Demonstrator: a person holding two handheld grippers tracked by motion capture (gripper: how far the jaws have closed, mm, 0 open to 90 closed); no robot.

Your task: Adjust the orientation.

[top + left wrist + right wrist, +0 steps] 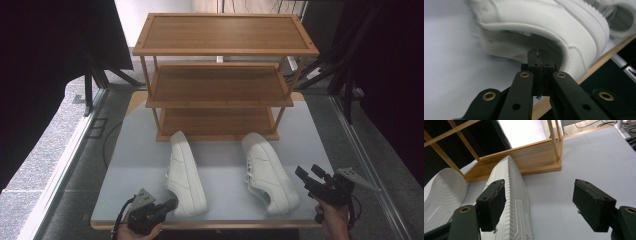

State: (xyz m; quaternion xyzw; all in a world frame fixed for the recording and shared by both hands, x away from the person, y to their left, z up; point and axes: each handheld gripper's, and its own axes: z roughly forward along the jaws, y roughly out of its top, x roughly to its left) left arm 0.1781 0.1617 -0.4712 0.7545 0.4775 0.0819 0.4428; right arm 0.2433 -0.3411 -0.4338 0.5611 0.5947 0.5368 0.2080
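Observation:
Two white sneakers lie on their sides on the grey table (225, 165), toes toward a three-shelf wooden rack (220, 85). My left gripper (172, 203) is at the near table edge, its tip against the heel of the left sneaker (185, 172). In the left gripper view its jaws are pressed together with nothing between them, and the left gripper (537, 53) reaches the heel opening of the left sneaker (549, 22). My right gripper (308, 172) hovers open just right of the right sneaker (267, 172). The right gripper (539, 202) faces that sneaker's ribbed sole (515, 195).
The rack's bottom shelf (524, 157) stands just beyond the toes. The left sneaker's sole (446, 190) is farther off in the right gripper view. The table's wooden front edge (599, 62) runs right beside the left gripper. Black stands and curtains flank the table.

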